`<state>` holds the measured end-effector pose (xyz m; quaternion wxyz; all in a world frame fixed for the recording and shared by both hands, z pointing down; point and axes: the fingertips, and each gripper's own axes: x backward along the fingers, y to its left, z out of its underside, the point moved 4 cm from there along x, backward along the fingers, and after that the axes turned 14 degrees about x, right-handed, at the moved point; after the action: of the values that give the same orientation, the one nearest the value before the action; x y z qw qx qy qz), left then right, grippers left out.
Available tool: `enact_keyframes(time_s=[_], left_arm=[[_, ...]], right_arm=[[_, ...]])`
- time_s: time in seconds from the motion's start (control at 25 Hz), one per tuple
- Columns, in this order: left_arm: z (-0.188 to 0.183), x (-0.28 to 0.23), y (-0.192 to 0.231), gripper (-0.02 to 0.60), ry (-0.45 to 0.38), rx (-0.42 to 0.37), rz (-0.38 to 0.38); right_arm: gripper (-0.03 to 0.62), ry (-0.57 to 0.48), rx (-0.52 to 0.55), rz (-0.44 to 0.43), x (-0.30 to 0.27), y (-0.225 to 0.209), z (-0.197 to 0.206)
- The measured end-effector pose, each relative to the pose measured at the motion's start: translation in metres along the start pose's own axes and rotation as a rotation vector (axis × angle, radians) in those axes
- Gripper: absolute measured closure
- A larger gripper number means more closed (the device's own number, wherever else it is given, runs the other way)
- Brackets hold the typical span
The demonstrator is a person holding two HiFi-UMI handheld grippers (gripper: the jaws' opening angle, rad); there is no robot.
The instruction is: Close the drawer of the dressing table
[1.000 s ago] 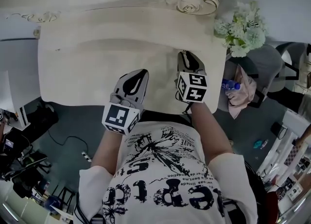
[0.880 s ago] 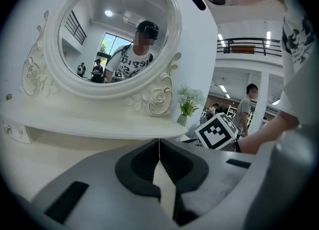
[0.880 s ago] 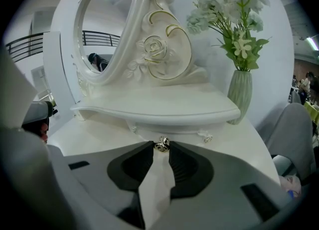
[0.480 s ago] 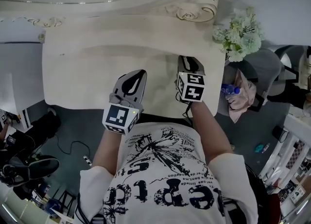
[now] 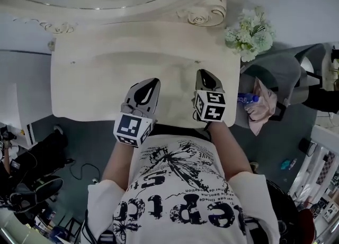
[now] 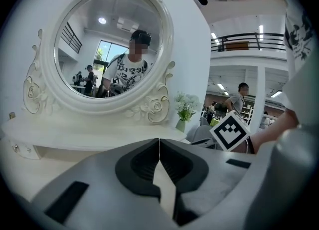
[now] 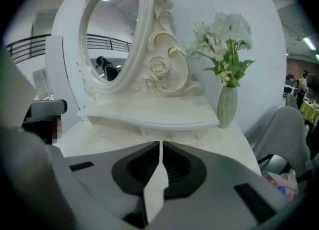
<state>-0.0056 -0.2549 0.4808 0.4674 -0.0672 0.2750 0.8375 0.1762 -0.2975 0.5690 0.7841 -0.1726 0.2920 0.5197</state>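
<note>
The white dressing table (image 5: 100, 73) lies below me, its front edge by my body. No open drawer shows in any view. Small knobs (image 7: 168, 137) sit on the flush front under the mirror shelf. My left gripper (image 5: 150, 82) hovers over the tabletop near the front edge, with its jaws together and nothing in them. The right gripper (image 5: 204, 72) hangs over the right front part of the top. Its jaws are closing, the tips nearly touch and nothing is between them. In the gripper views the left gripper's tips (image 6: 159, 140) and the right gripper's tips (image 7: 160, 143) both meet.
An oval mirror (image 6: 109, 44) in a carved frame stands at the back. A vase of white flowers (image 5: 249, 31) sits at the back right corner. Right of the table, a grey chair (image 5: 275, 71) holds pink cloth and a bottle (image 5: 244, 99).
The right gripper has drawn back toward the table's front edge. The left gripper has barely shifted. The head view has shifted slightly across the table.
</note>
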Motion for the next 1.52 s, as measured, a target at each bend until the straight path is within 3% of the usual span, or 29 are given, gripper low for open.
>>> enact_keyframes(time_s=[0.36,0.6,0.84,1.24,1.52], left_arm=[[-0.026,0.024,-0.034,0.561,-0.077,-0.066,0.030],[-0.049,0.042,-0.052,0.561,-0.142,-0.127,0.032],[-0.062,0.054,-0.072,0.561,-0.184,-0.172,0.037],[-0.071,0.068,-0.082,0.561,-0.254,-0.163,0.026],[-0.070,0.072,-0.085,0.561,-0.246,-0.169,0.035]], right_arm=[[0.577,-0.240,0.075,-0.038,0.080,0.006,-0.041],[0.577,-0.388,0.177,-0.015,0.132,0.009,-0.071],[0.577,-0.512,0.177,-0.037,0.171,0.014,-0.089],[0.577,-0.566,0.212,-0.026,0.190,0.016,-0.093],[0.577,-0.565,0.183,-0.020,0.192,0.017,-0.089]])
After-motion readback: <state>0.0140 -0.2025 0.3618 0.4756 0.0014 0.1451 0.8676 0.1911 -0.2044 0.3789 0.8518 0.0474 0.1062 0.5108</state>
